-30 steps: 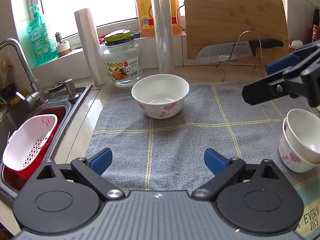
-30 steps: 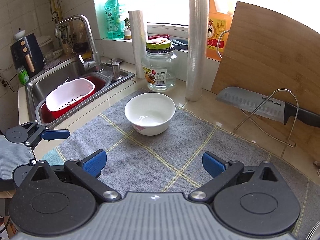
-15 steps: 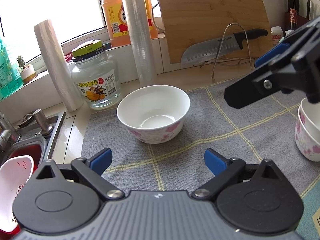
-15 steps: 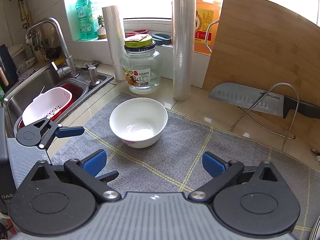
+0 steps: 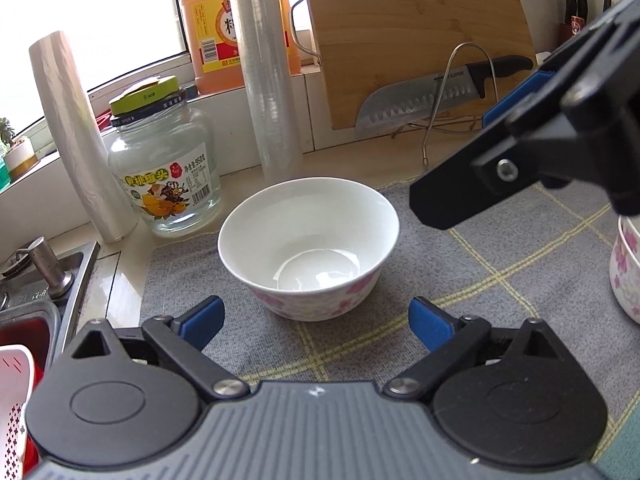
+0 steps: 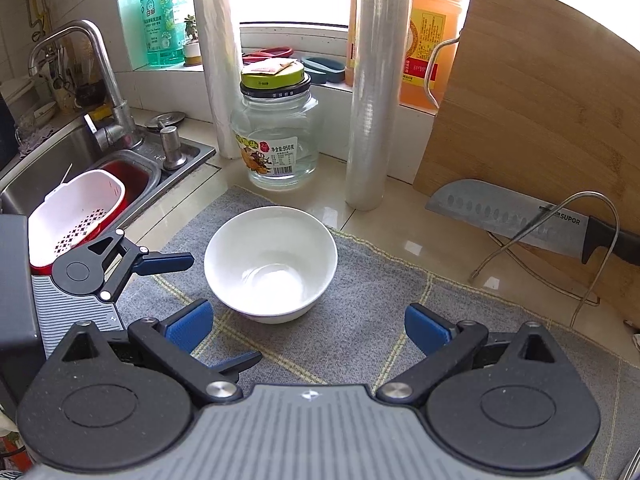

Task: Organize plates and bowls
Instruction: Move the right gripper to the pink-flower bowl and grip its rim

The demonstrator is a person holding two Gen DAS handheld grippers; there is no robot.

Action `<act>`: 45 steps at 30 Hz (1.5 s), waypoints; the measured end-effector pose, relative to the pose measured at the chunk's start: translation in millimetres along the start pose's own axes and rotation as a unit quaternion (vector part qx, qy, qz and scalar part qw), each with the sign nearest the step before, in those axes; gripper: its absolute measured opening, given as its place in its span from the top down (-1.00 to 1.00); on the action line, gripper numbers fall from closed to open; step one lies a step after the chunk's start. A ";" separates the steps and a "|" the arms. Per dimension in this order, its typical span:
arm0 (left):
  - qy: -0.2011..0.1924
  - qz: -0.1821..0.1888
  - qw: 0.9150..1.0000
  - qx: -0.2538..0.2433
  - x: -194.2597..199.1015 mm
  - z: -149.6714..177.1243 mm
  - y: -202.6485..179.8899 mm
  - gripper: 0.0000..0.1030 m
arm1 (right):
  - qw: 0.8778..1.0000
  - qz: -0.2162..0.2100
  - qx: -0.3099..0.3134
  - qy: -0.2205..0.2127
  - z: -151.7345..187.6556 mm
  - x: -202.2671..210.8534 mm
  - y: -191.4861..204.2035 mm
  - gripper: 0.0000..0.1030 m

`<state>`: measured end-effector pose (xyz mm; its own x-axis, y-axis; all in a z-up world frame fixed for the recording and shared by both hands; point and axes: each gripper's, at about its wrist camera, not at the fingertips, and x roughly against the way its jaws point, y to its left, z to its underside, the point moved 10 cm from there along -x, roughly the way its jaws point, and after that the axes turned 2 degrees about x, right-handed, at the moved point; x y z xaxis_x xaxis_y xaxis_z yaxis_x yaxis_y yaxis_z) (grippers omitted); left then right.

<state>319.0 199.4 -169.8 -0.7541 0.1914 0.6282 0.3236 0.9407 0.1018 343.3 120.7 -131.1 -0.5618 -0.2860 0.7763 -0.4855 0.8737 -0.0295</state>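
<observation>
A white bowl [image 5: 308,248] with pink flowers sits empty and upright on the grey checked mat [image 5: 500,280]. My left gripper [image 5: 316,322] is open just in front of it, one blue pad on each side of the bowl's near wall and not touching it. In the right wrist view the same bowl [image 6: 270,260] lies just beyond my right gripper [image 6: 306,326], which is open with nothing between its fingers. The left gripper [image 6: 226,307] comes in from the bowl's left there. The right gripper's finger [image 5: 460,196] hangs above the mat right of the bowl. Two stacked flowered bowls [image 5: 626,276] stand at the right edge.
Behind the bowl stand a glass jar [image 6: 276,140], two cling-film rolls [image 6: 376,92], an orange oil bottle [image 5: 216,28] and a wooden board [image 6: 540,120] with a knife [image 6: 520,216] on a wire rack. The sink [image 6: 60,168] with a white colander [image 6: 76,216] lies left.
Both grippers have moved closer to the single bowl, which now looks larger. The left view has swung right, away from the sink. Both stay open.
</observation>
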 end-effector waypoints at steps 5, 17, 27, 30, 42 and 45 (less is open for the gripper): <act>-0.003 0.002 1.000 -0.005 -8.6 -3.4 1.7 -0.91 | 1.000 -0.011 0.003 0.009 -8.7 -13.7 0.3 -1.00; -0.009 0.010 1.000 -0.003 -23.0 -8.7 9.0 -0.89 | 0.998 -0.041 0.012 0.038 -26.8 -54.7 4.4 -0.92; -0.026 0.022 0.999 -0.004 -24.9 -13.0 11.6 -0.88 | 0.996 -0.058 0.016 0.069 -28.1 -86.2 6.0 -0.76; -0.026 0.027 0.999 -0.001 -25.3 -13.3 12.1 -0.88 | 0.995 -0.068 0.016 0.077 -29.1 -94.1 8.5 -0.71; -0.033 0.036 0.999 -0.001 -24.3 -13.5 11.9 -0.87 | 0.994 -0.071 0.018 0.083 -33.2 -106.8 8.4 -0.68; -0.033 0.037 0.999 -0.002 -24.3 -13.6 11.3 -0.87 | 0.993 -0.078 0.015 0.084 -32.9 -106.7 9.1 -0.62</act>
<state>348.8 201.6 -173.5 -0.7641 0.2782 0.5820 0.3818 0.9223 0.0604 420.9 172.2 -193.5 -0.3597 -0.3454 0.8668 -0.5797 0.8107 0.0825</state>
